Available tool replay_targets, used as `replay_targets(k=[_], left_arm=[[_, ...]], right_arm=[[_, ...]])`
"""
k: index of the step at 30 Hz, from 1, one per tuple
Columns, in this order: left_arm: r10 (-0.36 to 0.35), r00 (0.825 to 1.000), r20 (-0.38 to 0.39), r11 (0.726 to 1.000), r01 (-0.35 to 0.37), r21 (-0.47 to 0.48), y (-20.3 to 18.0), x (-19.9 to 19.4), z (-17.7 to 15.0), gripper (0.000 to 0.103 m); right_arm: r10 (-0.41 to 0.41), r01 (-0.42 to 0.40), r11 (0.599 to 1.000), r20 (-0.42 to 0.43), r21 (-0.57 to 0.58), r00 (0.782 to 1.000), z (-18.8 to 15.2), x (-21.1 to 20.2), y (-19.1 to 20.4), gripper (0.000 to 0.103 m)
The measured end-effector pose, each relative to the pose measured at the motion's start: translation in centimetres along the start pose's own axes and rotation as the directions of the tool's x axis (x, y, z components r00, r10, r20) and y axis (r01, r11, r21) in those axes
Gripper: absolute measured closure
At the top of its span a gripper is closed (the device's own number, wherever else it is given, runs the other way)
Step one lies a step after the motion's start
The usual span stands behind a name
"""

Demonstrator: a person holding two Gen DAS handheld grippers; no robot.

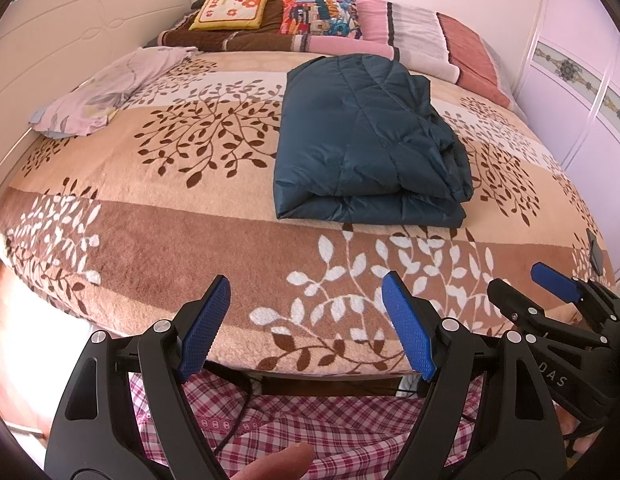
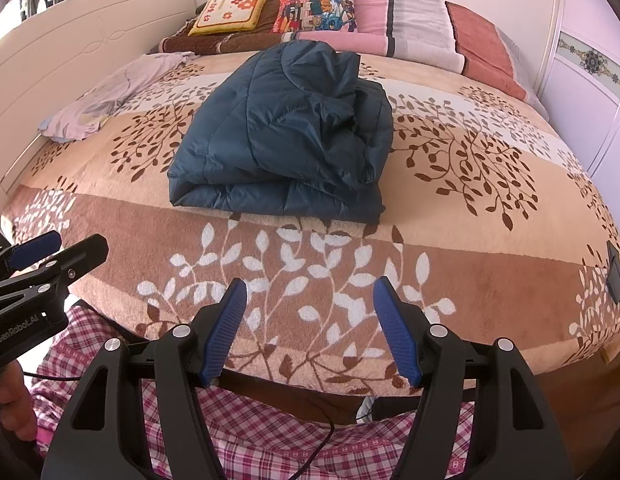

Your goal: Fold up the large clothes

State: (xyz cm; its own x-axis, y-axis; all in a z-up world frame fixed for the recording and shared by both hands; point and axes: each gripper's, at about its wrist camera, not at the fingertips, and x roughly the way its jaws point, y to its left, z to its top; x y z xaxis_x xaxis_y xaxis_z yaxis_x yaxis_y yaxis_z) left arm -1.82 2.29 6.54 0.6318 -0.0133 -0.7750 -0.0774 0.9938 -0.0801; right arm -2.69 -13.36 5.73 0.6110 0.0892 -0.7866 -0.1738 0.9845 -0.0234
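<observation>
The left gripper hangs with its jaws spread apart and nothing between them, its ribbed blue pads mounted on matte black arms with round silver pins; its body, seen from the right wrist, carries the white lettering "GenRobot.AI". The right gripper is likewise parted and empty. Both sit just off the near edge of the bed, over pink-and-white checked fabric. Beyond them spreads a fleecy tan and brown blanket with a leaf-and-branch pattern. On it, well apart from both grippers, lies the folded teal quilted jacket, puffy and slightly glossy. A yellow flowered cushion lies at the far side.
</observation>
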Motion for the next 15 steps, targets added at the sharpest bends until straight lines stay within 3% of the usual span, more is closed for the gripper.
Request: replay_targets(k=[15], left_arm=[[-0.001,1.0,0.002,1.0,0.001,0.001,-0.21,-0.13,0.05,0.026]], right_arm=[[0.0,0.0,1.0,-0.005,0.005,1.0,-0.31,0.12,0.22,0.038]])
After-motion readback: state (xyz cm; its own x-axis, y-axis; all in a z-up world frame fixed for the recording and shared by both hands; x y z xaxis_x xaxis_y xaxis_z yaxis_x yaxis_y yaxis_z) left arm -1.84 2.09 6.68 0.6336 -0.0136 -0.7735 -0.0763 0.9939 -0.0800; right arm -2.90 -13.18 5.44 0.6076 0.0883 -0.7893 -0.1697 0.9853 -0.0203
